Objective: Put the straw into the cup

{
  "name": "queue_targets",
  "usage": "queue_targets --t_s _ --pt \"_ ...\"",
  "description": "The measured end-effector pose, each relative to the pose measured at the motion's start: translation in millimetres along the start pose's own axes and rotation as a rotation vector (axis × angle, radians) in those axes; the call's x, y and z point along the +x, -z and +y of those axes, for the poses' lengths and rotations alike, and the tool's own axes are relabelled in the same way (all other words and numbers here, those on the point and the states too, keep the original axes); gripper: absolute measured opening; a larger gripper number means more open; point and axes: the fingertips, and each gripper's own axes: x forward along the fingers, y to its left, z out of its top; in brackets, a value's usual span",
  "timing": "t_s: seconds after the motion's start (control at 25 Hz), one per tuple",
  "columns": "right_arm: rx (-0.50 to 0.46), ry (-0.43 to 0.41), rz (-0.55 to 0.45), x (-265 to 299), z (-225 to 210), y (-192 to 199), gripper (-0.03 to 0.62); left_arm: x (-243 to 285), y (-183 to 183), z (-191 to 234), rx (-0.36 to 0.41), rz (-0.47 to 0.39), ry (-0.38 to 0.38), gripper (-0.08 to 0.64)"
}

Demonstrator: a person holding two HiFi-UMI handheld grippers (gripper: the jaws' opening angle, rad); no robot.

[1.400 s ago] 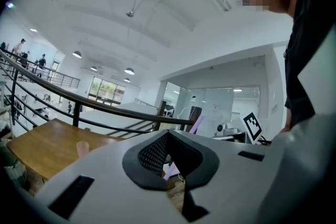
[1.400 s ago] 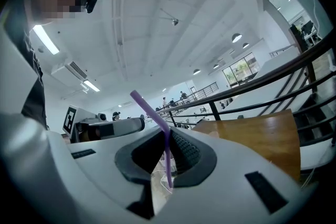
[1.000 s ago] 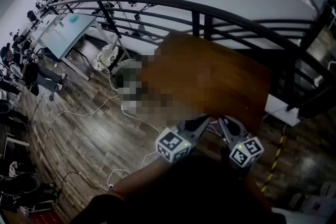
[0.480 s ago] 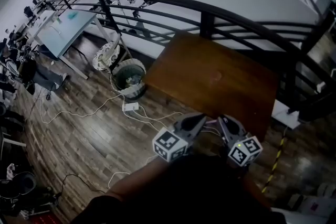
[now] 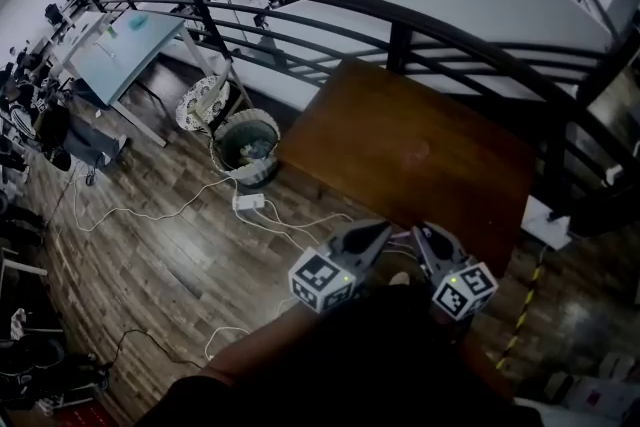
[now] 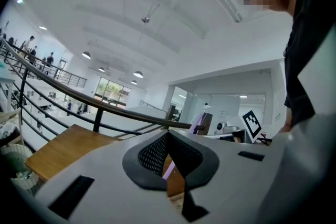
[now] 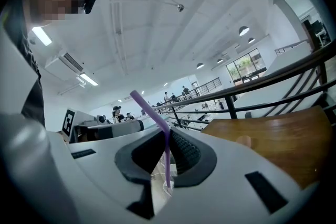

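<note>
A purple straw point(image 7: 166, 161) with a bent top stands upright between the jaws of my right gripper point(image 7: 167, 139), which is shut on it. In the head view both grippers are held close to the person's body, short of the table's near edge: the left gripper point(image 5: 382, 231) and the right gripper point(image 5: 424, 233) side by side. My left gripper point(image 6: 168, 137) has its jaws closed tip to tip with nothing clearly held. A small pale round thing point(image 5: 417, 152) sits on the wooden table point(image 5: 460, 175); I cannot tell whether it is the cup.
A black metal railing point(image 5: 400, 25) curves behind and beside the table, with a drop to a lower floor beyond. A round bin point(image 5: 246, 145) and loose cables point(image 5: 180, 210) lie on the wood floor at the left.
Both grippers stay side by side in front of the body, drifting slightly down in the head view. The grip on the straw is unchanged.
</note>
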Motion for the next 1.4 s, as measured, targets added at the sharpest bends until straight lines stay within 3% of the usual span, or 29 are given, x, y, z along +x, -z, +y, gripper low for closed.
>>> queue_targets --t_s 0.56,1.16,1.4 --pt "-0.006 -0.054 0.016 37.3 -31.1 -25.0 0.041 30.0 -19.1 38.0 -0.016 -0.012 -0.061 0.011" --pt "0.001 -0.089 0.007 61.6 -143.9 -78.5 0.040 146.4 -40.5 72.7 -0.011 -0.011 -0.094 0.011" --pt "0.012 -0.089 -0.014 48.7 -201.4 -101.1 0.041 209.6 -47.3 65.7 0.008 -0.006 -0.079 0.011"
